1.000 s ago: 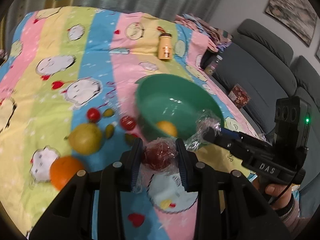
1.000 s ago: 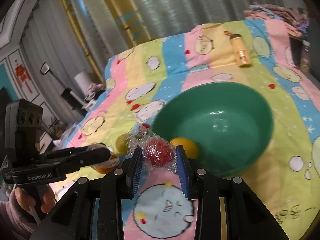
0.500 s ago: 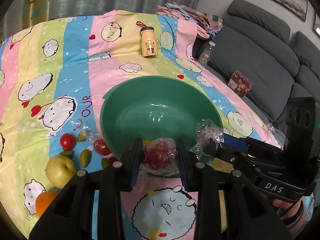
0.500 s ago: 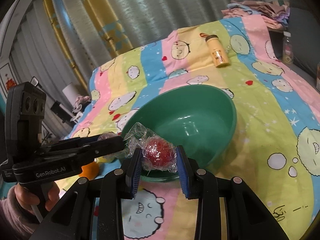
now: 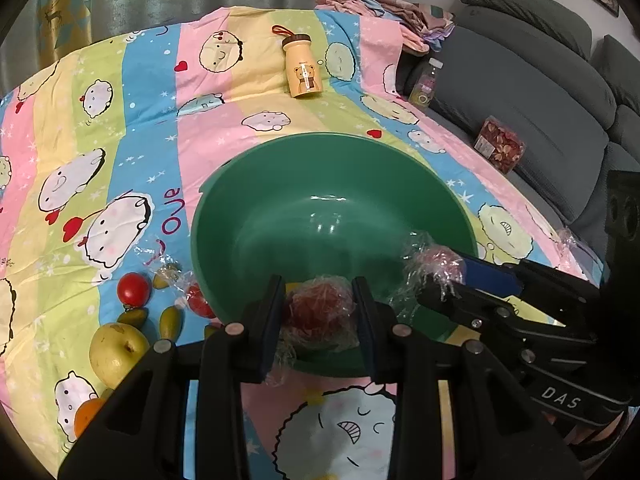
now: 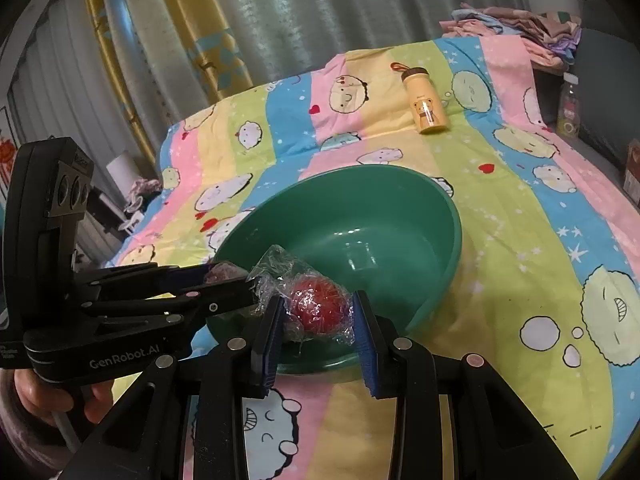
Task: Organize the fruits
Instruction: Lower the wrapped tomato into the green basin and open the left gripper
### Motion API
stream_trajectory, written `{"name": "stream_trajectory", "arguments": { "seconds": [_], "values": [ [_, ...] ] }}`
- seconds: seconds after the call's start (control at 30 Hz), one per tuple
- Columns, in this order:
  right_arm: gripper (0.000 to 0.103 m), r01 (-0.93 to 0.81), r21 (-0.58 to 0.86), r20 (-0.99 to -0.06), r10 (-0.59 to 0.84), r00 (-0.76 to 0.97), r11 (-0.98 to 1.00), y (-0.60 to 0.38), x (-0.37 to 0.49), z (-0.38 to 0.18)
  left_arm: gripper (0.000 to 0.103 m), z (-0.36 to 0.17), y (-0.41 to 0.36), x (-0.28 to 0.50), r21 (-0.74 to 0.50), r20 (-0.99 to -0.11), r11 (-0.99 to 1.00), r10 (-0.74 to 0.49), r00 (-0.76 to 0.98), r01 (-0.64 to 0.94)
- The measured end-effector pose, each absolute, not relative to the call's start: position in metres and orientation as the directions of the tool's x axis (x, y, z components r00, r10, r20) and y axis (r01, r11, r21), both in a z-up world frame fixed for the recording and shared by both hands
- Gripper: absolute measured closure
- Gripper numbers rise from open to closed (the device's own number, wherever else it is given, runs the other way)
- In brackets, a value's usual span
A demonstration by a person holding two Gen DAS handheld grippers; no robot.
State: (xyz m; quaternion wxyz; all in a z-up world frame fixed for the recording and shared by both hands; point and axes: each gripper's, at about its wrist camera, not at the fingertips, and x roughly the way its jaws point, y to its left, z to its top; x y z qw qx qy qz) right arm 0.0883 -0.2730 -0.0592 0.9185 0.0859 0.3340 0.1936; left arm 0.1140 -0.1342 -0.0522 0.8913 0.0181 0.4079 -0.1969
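Observation:
My left gripper [image 5: 318,314] is shut on a red fruit wrapped in clear plastic [image 5: 318,308], over the near rim of the green bowl [image 5: 320,152]. My right gripper [image 6: 318,312] is shut on a second wrapped red fruit [image 6: 318,310] over the same near rim [image 6: 452,216]. Each gripper shows in the other's view: the right one [image 5: 444,268] at the right, the left one [image 6: 228,276] at the left. Loose fruit lies left of the bowl: a red tomato [image 5: 134,290], a yellow-green apple [image 5: 118,348], an orange [image 5: 90,416], small green fruits [image 5: 170,318].
The bowl sits on a striped cartoon bedsheet [image 5: 120,120]. A yellow bottle [image 5: 302,68] lies at the far side. A grey sofa [image 5: 540,92] with a clear bottle [image 5: 424,84] and a red packet [image 5: 500,148] is at the right. Folded clothes [image 6: 516,28] are at the back.
Both grippers have moved forward with their wrapped fruits, from beside the bowl to above its near rim. The orange fruit seen in the bowl earlier is now hidden.

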Motion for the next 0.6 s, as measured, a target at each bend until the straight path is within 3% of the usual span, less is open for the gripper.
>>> {"name": "stream_trajectory", "arguments": {
  "seconds": [0.17,0.27,0.4,0.6],
  "values": [
    [0.068,-0.285,0.286,-0.589,0.402,0.701,0.915,-0.273,0.089,-0.059,0.064,-0.052,-0.135,0.113,-0.105,-0.729,0.926,-0.319,0.606,0.362],
    [0.063,-0.284,0.285,-0.589,0.402,0.701,0.915,-0.273,0.089,-0.059,0.051,-0.051,-0.134,0.112,-0.096,-0.724,0.929,-0.311,0.615,0.356],
    [0.048,-0.272,0.271,-0.587,0.382,0.713,0.923,-0.273,0.088,-0.057,0.037,-0.050,-0.129,0.113,-0.094,-0.721,0.937,-0.297,0.626,0.337],
    [0.045,-0.258,0.284,-0.577,0.379,0.724,0.923,-0.279,0.085,-0.053,0.022,-0.039,-0.104,0.108,-0.132,-0.697,0.951,-0.289,0.657,0.279]
  ]
}}
